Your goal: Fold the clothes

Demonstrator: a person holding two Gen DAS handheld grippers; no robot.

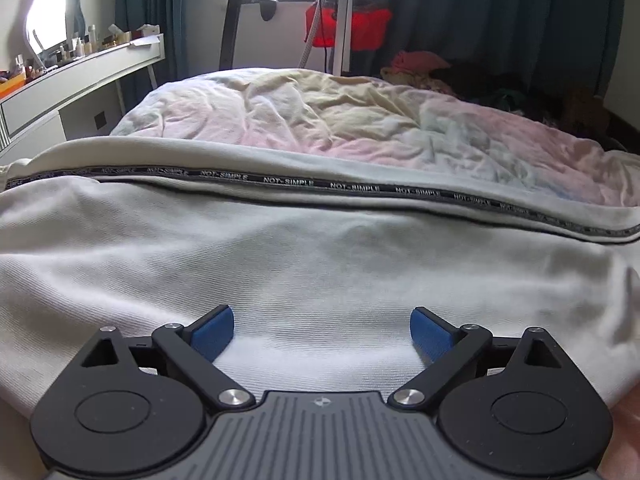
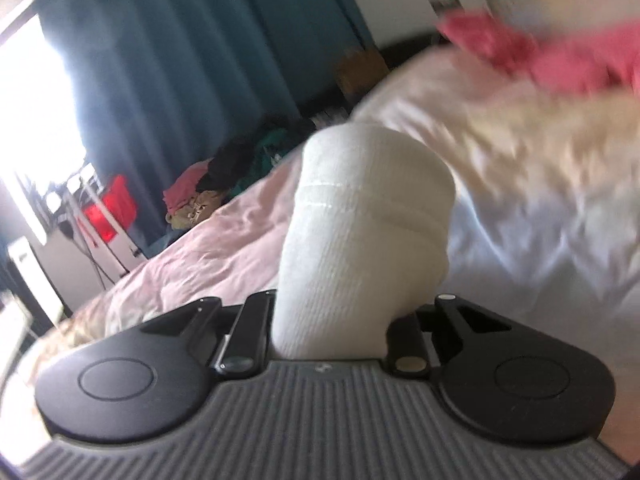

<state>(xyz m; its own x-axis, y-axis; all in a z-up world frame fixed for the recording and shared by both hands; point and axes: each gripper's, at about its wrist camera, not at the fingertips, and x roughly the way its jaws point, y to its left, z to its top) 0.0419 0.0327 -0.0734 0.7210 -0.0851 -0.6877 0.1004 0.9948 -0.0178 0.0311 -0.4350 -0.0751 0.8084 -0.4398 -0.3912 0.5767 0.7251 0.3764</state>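
White garment [image 1: 304,264] spread on bed [image 1: 360,128]. Left gripper [image 1: 323,334] jaws spread wide over it, right gripper [image 2: 332,320] clenched on a bunched fold. Soft, light, floppy; probably best grabbed at hem or corners.

Ahead of the left gripper: rumpled pastel bedsheet [image 1: 360,120], pink and yellow patches. Far left: white dressing table [image 1: 80,76] crowded with small bottles, bright oval mirror [image 1: 46,12] above it. Straight beyond the bed: dark teal curtains [image 1: 480,12], a red bag [image 1: 360,28] hanging on a stand. Far right: a heap of mixed clothes [image 1: 440,70] at the bed's end.
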